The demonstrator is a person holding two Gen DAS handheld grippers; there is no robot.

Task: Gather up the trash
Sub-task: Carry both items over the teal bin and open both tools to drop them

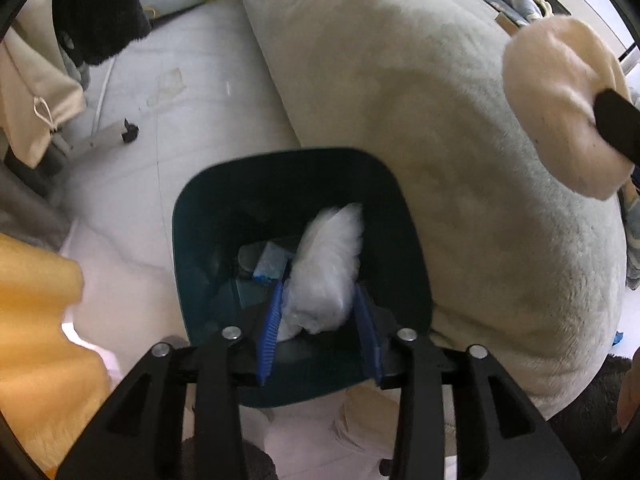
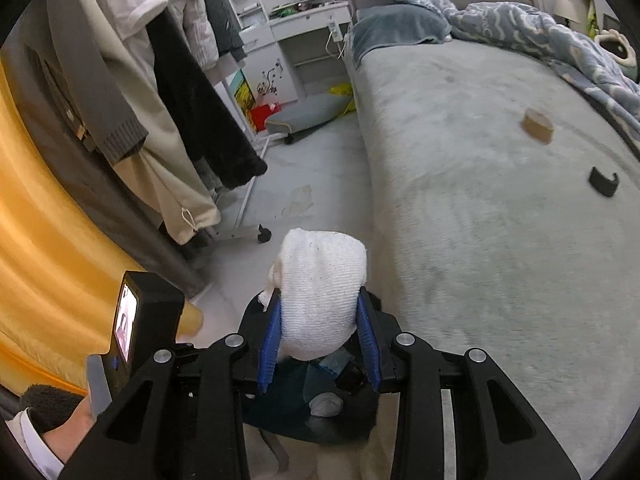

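Observation:
A dark teal trash bin [image 1: 200,216] stands on the floor beside the bed. My left gripper [image 1: 320,304] is shut on a crumpled white tissue wad [image 1: 326,272] and holds it over the bin's opening, where other scraps lie inside. My right gripper [image 2: 320,320] is shut on a white cloth-like wad [image 2: 320,296] and holds it above the bin [image 2: 280,412], which shows below the fingers. That wad also shows at the right edge of the left wrist view [image 1: 560,108].
A grey-covered bed [image 2: 500,208] fills the right side, with a brown cardboard piece [image 2: 538,124] and a small black item [image 2: 603,181] on it. A clothes rack with hanging garments [image 2: 168,92] stands left, on wheels. An orange curtain [image 2: 40,240] hangs at far left.

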